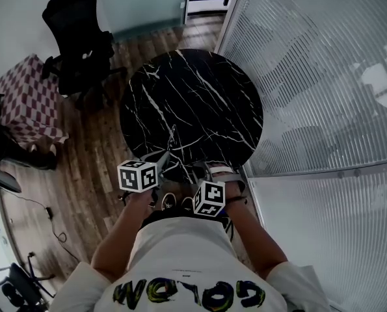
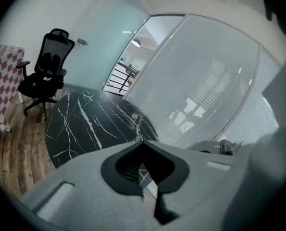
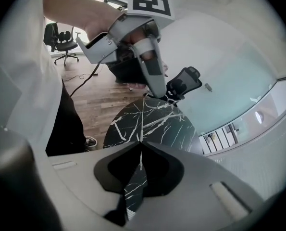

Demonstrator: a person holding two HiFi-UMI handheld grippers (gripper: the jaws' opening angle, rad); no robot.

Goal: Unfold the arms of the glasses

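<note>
Mid-unfolding over round black marble table (image 1: 200, 90): left claw (image 2: 140, 139) and right claw (image 3: 140, 142) clenched on thin wire-framed glasses (image 3: 142, 119); next, likely swinging arm outward.

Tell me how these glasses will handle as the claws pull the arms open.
Likely light: the glasses are held over the table by the tips of left claw and right claw. What shows looks wire-thin, so probably flexible and bendable if forced.
</note>
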